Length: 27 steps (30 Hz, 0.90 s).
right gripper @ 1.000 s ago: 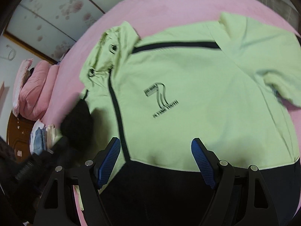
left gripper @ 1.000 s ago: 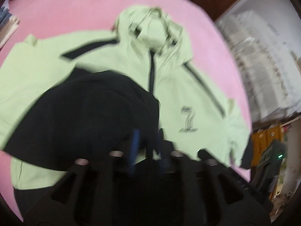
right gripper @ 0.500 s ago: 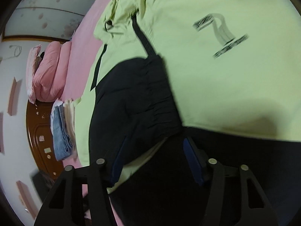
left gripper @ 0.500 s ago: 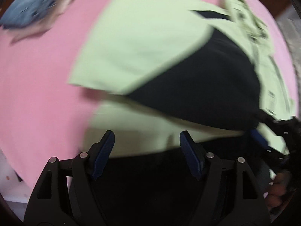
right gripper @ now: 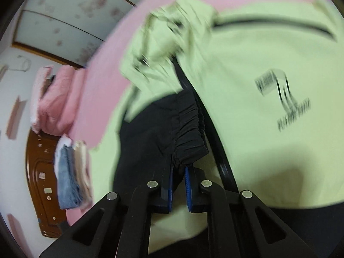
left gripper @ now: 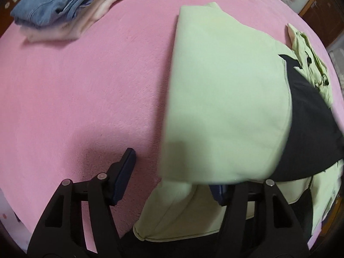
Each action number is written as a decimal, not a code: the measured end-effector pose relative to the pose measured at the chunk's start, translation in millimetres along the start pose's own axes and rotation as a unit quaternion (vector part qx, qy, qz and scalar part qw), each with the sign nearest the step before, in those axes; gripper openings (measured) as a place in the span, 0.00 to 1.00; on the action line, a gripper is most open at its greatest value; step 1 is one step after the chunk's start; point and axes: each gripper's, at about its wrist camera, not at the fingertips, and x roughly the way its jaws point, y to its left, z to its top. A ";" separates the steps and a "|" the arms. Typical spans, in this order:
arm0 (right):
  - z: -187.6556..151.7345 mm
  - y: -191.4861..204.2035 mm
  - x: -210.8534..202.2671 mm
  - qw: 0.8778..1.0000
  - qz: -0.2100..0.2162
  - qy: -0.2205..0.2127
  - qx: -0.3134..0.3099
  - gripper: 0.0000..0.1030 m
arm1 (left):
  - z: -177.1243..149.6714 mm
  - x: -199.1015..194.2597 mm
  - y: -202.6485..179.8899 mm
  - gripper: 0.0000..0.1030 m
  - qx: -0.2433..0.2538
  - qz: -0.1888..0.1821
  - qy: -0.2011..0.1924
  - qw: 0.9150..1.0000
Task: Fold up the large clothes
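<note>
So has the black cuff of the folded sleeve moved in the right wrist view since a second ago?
Yes. The black cuff was out at the jacket's left edge; it now lies beside the zipper, pinched in the right gripper.

Black hand-held gripper (right gripper: 178, 179), blue pads (left gripper: 123, 177), silver screws
</note>
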 end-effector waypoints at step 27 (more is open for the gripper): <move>-10.4 -94.1 -84.4 0.947 -0.309 -0.092 -0.010 0.40 | -38.2 -67.2 44.6 0.31 -0.045 0.001 -0.068 0.997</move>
